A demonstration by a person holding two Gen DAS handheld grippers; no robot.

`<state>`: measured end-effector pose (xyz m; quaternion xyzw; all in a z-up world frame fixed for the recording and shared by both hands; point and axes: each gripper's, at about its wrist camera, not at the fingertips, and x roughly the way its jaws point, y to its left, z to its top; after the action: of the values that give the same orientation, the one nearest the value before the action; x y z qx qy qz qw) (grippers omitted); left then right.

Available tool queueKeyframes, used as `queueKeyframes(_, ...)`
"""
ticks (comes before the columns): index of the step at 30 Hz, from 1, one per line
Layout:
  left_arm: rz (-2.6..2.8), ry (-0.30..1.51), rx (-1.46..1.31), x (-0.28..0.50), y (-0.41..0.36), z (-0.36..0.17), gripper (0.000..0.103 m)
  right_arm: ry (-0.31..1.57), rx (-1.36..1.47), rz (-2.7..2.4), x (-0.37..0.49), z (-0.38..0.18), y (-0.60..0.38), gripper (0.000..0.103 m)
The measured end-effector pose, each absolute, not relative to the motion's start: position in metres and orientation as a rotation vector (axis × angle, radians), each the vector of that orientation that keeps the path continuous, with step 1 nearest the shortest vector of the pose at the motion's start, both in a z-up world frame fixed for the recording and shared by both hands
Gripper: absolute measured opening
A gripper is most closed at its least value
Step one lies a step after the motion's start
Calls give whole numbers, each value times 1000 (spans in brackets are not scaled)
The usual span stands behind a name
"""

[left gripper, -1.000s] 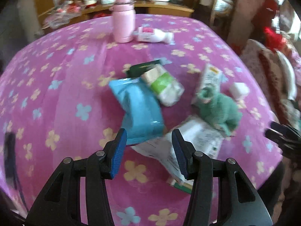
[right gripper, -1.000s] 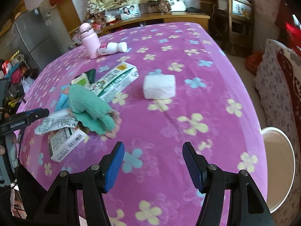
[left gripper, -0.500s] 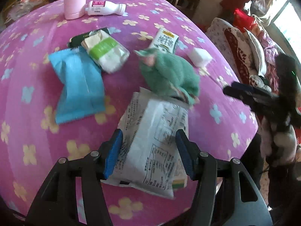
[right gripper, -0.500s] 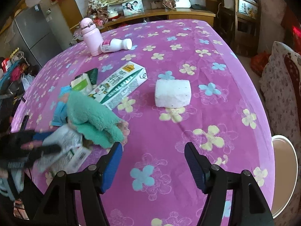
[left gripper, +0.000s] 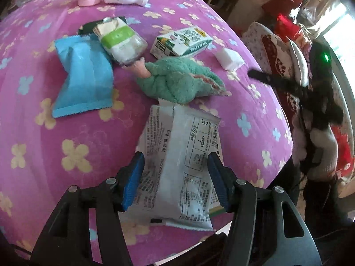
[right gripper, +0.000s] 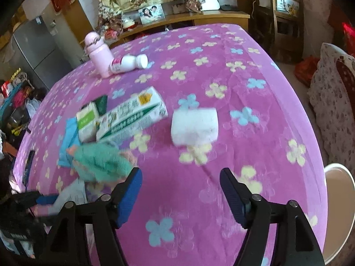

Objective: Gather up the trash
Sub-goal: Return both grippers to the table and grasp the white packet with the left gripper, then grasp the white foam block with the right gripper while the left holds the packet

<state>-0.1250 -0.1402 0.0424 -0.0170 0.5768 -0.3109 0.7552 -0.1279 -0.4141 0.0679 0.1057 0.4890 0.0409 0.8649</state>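
Note:
My left gripper [left gripper: 175, 177] is open, its blue pads either side of a white printed wrapper [left gripper: 177, 161] at the table's near edge. Beyond it lie a green fluffy cloth [left gripper: 177, 82], a blue packet [left gripper: 83, 75], a tissue pack with a green band [left gripper: 121, 41], a milk carton [left gripper: 182, 42] and a white crumpled wad [left gripper: 229, 58]. My right gripper [right gripper: 179, 188] is open and empty above the cloth-covered table, with the white wad [right gripper: 195, 126] ahead, the carton [right gripper: 133, 115] and the green cloth [right gripper: 99, 161] to its left.
A pink bottle [right gripper: 98, 55] and a white bottle lying on its side [right gripper: 128, 63] are at the far side of the pink flowered tablecloth [right gripper: 221, 77]. A white bin rim [right gripper: 339, 210] shows below the table's right edge. A chair [right gripper: 332, 102] stands on the right.
My left gripper has moved down and forward so the white wrapper lies between its open fingers. My right gripper has moved forward toward the white wad.

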Motion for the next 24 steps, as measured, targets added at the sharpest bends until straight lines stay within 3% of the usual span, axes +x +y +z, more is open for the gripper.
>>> queueKeyframes(9, -691, 1278, -55, -125, -137, 36, 62, 1052, 218, 1, -65, 44, -424, 77)
queueKeyframes(10, -690, 1276, -58, -125, -137, 35, 62, 1073, 219, 11, -60, 38, -423, 65)
queueKeyframes(11, -690, 1270, -53, -126, -137, 36, 60, 1077, 222, 18, -60, 36, -422, 47)
queueKeyframes(12, -696, 1258, -42, -128, -138, 38, 56, 1075, 218, 19, -61, 36, -421, 48)
queueKeyframes(14, -708, 1235, -17, -132, -139, 44, 36, 1045, 182, 24, -71, 41, -418, 46)
queueKeyframes(17, -719, 1199, -16, -138, -137, 57, 22, 1010, 151, 47, -90, 54, -415, 46)
queueKeyframes(24, -711, 1115, -30, -152, -125, 92, 19, 947, 140, 83, -138, 86, -420, 46)
